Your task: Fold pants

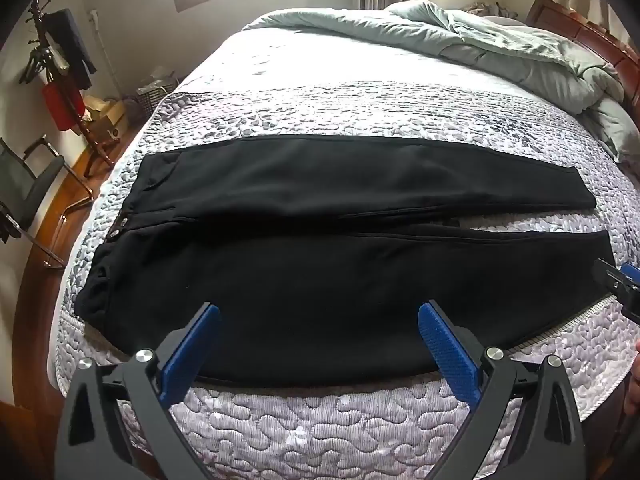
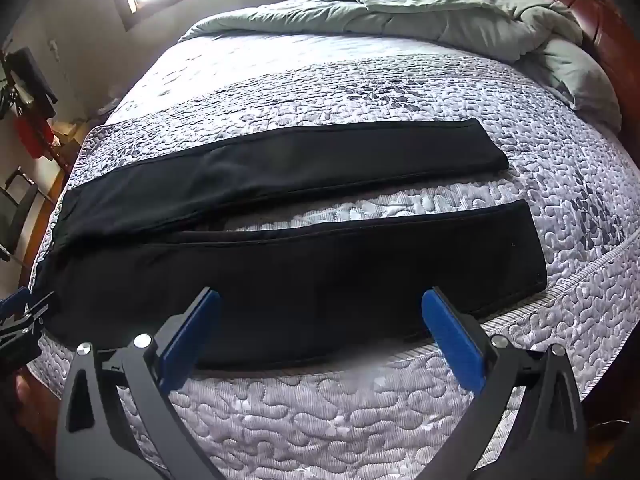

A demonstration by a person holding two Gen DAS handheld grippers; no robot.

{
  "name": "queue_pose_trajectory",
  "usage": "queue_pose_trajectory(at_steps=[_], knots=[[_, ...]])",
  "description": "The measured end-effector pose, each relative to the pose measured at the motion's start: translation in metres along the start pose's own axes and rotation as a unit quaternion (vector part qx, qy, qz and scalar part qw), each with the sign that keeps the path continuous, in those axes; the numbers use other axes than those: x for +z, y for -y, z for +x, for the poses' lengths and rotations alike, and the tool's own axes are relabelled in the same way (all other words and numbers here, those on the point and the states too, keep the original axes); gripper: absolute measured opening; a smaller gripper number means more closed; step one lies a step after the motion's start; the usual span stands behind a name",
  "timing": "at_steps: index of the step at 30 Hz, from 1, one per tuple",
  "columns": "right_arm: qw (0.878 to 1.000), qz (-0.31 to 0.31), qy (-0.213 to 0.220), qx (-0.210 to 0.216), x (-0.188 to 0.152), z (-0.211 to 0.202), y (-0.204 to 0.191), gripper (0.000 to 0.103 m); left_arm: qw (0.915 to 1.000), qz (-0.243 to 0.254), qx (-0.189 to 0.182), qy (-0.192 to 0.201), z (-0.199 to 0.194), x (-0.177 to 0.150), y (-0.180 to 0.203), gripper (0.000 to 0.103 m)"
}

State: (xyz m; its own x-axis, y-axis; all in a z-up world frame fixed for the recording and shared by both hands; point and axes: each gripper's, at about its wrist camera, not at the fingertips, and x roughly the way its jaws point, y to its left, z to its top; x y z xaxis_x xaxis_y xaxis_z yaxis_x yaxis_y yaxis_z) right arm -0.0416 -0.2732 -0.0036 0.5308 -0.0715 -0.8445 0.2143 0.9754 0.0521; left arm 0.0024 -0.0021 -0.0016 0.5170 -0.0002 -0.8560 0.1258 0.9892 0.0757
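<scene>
Pants, black, lie flat across the quilted bed, waistband to the left, two legs spread slightly apart toward the right; left gripper released, jaws wide, hovering at the near edge of the pants; right gripper likewise spread wide over the near leg, gripping nothing; green comforter bunched at far side.

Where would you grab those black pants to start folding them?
Probably the near leg's outer edge, which lies along the bed's near side: left gripper by the waist, right gripper toward the cuff. Come in low from the near side. The pants lie flat with legs apart, so that edge could lift onto the far leg.
</scene>
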Motion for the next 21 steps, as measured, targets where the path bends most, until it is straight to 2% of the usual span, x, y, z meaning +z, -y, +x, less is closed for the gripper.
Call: queue_pose_trajectory(at_steps=[21], knots=[[1.000,-0.002,0.002,0.000,-0.0009,-0.0008,-0.0005,0.100,1.0000,-0.001,-0.001,0.002,0.0023,0.0010,-0.0006,0.099]])
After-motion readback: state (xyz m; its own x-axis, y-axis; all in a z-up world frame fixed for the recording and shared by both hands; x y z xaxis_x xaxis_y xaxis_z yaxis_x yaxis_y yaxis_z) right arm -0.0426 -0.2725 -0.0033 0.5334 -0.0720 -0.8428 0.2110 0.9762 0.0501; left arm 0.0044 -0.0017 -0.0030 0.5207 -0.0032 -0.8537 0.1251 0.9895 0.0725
